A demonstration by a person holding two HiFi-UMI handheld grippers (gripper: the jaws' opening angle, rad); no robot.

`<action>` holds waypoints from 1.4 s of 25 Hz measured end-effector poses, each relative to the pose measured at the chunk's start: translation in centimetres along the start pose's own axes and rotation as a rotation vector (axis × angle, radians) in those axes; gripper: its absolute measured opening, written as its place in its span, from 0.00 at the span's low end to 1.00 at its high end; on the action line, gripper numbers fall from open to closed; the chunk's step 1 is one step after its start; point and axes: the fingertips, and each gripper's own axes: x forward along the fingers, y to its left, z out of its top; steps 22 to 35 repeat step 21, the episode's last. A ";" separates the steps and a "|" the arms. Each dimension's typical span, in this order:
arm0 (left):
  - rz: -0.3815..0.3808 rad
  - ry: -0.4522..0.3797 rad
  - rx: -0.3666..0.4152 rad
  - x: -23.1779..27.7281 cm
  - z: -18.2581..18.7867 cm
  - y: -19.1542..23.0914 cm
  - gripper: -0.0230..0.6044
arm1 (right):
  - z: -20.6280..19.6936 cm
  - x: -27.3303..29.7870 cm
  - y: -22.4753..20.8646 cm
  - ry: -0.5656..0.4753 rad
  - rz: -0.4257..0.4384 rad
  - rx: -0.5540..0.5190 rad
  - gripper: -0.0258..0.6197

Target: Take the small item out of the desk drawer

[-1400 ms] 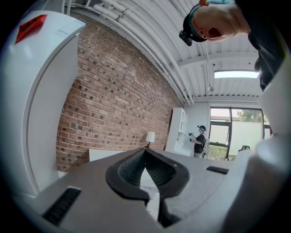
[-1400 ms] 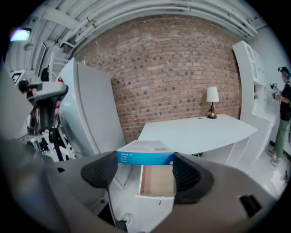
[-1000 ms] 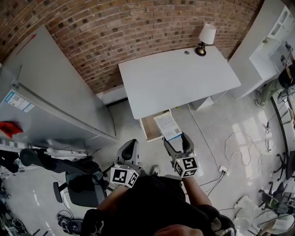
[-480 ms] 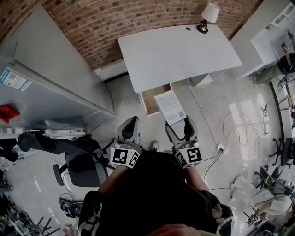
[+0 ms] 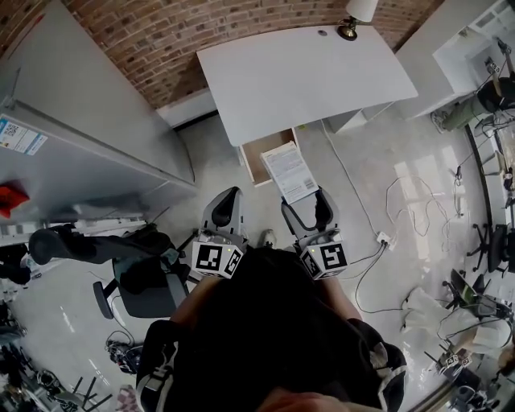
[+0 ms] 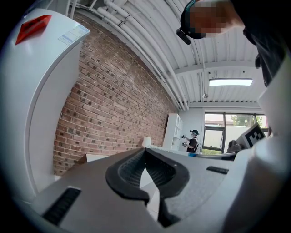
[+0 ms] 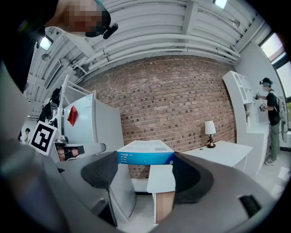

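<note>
A flat white box with a blue edge [image 5: 290,171] is held between the jaws of my right gripper [image 5: 304,203], which is shut on its near end. The box hangs in the air just in front of the open desk drawer [image 5: 256,158]. In the right gripper view the box [image 7: 145,153] fills the gap of the right gripper [image 7: 145,172], with the drawer [image 7: 163,191] behind and below it. My left gripper [image 5: 228,203] is beside the right one, shut and empty. Its jaws meet in the left gripper view [image 6: 148,175].
The white desk [image 5: 306,72] stands against a brick wall and carries a small lamp [image 5: 354,16]. A large white cabinet [image 5: 88,129] is at the left, an office chair [image 5: 137,282] near my left side. Cables [image 5: 402,209] lie on the floor at right. A person [image 7: 273,113] stands far off.
The right gripper has drawn back from the drawer with the box in it. Both grippers and the view have moved away from the desk. The left gripper stays shut.
</note>
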 end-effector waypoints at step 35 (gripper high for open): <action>-0.016 0.003 -0.011 0.7 -0.1 -0.1 0.05 | 0.1 0.2 0.3 0.001 -0.004 -0.038 0.63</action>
